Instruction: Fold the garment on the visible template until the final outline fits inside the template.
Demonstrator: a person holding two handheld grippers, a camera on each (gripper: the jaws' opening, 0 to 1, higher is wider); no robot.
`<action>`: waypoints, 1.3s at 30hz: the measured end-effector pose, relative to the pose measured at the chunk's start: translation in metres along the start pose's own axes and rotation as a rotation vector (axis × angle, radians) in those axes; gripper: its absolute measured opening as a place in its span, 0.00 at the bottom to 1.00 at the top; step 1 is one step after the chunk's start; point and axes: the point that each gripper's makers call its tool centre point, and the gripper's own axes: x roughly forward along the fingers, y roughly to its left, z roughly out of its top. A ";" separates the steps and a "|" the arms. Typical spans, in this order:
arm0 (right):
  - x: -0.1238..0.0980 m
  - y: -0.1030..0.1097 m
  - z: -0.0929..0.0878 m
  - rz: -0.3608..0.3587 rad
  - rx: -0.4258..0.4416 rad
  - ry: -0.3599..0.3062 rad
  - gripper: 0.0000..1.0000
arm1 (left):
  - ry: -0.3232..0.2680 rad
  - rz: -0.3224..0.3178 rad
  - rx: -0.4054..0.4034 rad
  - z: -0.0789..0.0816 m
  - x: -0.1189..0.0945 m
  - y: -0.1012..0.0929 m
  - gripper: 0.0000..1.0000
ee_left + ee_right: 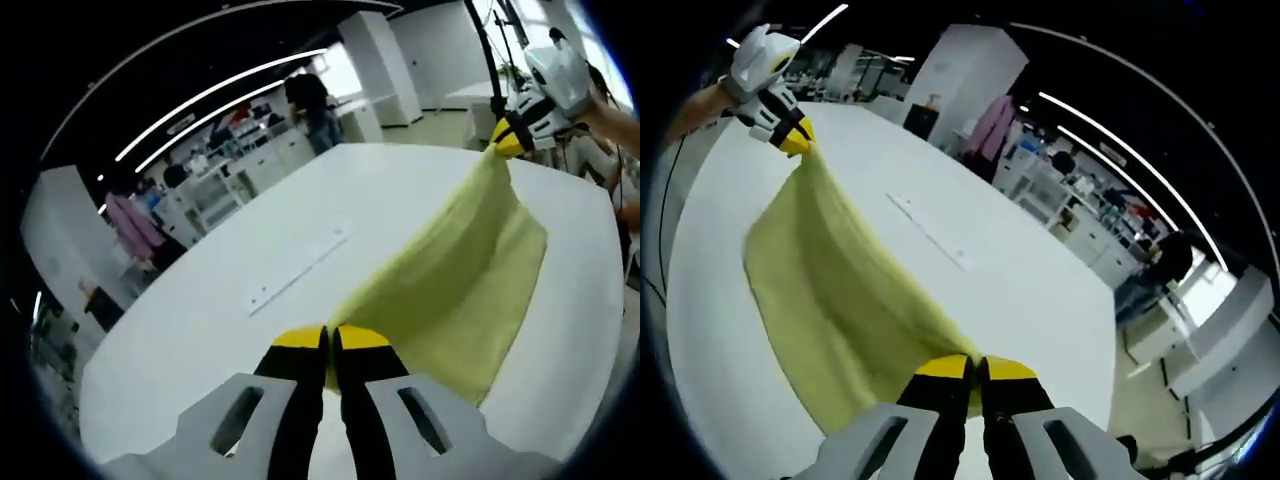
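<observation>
While lifted, garment (pixel 455 290) between clamped jaws.

Table (pixel 200 300): white, glossy top. On it: pale rectangular template (pixel 298 264), flat near centre; yellow garment (pixel 470 310), lower edge resting, right of template.

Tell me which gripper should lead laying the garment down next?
Either, probably: left gripper and right gripper each pinch a corner of the yellow garment, stretched between them above the white table.
</observation>
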 end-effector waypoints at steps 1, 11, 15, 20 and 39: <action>0.004 0.001 -0.002 0.005 0.007 0.007 0.00 | 0.008 -0.003 -0.005 -0.002 0.003 0.000 0.00; 0.050 0.007 -0.026 0.048 0.046 0.084 0.00 | 0.081 -0.031 -0.001 -0.024 0.051 0.001 0.00; 0.067 0.013 -0.039 0.076 0.054 0.124 0.00 | 0.106 -0.058 -0.019 -0.037 0.068 -0.001 0.00; 0.084 0.017 -0.046 0.102 0.056 0.137 0.00 | 0.151 -0.110 -0.165 -0.058 0.087 -0.006 0.00; 0.112 0.028 -0.077 0.204 0.138 0.193 0.02 | 0.206 -0.173 -0.121 -0.089 0.117 -0.015 0.03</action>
